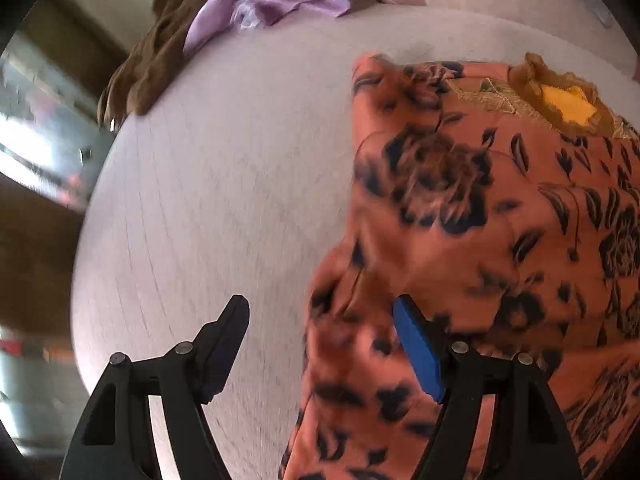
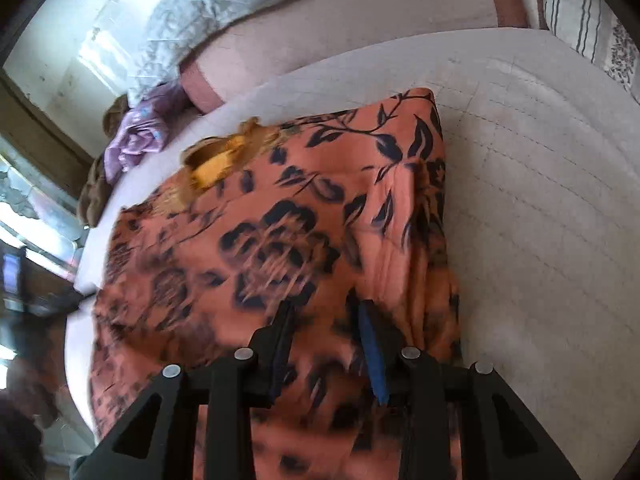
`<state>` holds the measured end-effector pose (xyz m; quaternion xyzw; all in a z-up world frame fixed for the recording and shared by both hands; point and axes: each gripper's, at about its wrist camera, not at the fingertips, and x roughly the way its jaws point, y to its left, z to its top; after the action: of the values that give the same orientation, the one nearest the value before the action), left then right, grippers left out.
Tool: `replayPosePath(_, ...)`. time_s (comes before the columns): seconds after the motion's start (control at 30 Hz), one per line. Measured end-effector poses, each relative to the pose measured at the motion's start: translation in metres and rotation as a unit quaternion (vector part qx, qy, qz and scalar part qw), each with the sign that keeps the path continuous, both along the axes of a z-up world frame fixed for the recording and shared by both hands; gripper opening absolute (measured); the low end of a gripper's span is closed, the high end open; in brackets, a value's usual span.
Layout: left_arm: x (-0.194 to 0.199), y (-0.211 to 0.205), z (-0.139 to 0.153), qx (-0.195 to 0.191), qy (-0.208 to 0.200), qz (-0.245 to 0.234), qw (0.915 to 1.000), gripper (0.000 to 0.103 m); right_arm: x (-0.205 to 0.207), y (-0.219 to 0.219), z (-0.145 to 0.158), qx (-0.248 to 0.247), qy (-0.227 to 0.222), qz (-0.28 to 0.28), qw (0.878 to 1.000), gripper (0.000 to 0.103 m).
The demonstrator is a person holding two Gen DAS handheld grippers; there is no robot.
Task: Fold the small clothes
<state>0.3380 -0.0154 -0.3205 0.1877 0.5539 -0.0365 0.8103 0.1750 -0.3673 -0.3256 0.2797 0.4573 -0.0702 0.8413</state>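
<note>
An orange garment with a dark floral print and a yellow-brown neckline lies on a pale quilted bed. My left gripper is open over the garment's left edge; cloth lies between the fingers, against the blue-padded right finger, and covers part of it. In the right wrist view the same garment spreads across the bed. My right gripper is open just above the garment's near edge, with cloth showing between its fingers.
A lilac garment and a brown one are heaped at the bed's far left corner. A grey quilt and a striped pillow lie at the far side. The bed's left edge drops to the floor.
</note>
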Motion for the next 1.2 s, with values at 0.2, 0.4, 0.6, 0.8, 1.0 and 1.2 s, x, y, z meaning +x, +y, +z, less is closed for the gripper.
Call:
replayPosePath(0.2,-0.066,0.048,0.054,-0.093,-0.049,-0.011,0.9944,0.075,-0.085,0.002,0.042,0.032,-0.095,-0.02,0.995,0.07)
replayPosePath(0.4,-0.137,0.071,0.102,-0.141,-0.115,-0.036,0.9827,0.076,-0.159,0.016,0.077,-0.013,-0.14,-0.047,0.989,0.07)
replayPosePath(0.6,-0.199,0.062,0.138,-0.162,-0.183,-0.047,0.9684,0.081,-0.198,0.069,0.127,-0.061,-0.172,-0.016,0.983,0.07)
replayPosePath(0.8,-0.239,0.056,0.168,-0.146,-0.244,-0.059,0.9568,0.083,-0.211,0.112,0.16,-0.07,-0.203,0.017,0.977,0.07)
replayPosePath(1.0,-0.253,0.054,0.181,-0.134,-0.275,-0.067,0.9497,0.084,-0.221,0.137,0.181,-0.077,-0.225,0.04,0.971,0.07)
replayPosePath(1.2,-0.249,0.055,0.182,-0.135,-0.278,-0.063,0.949,0.084,-0.221,0.15,0.184,-0.084,-0.224,0.049,0.97,0.07)
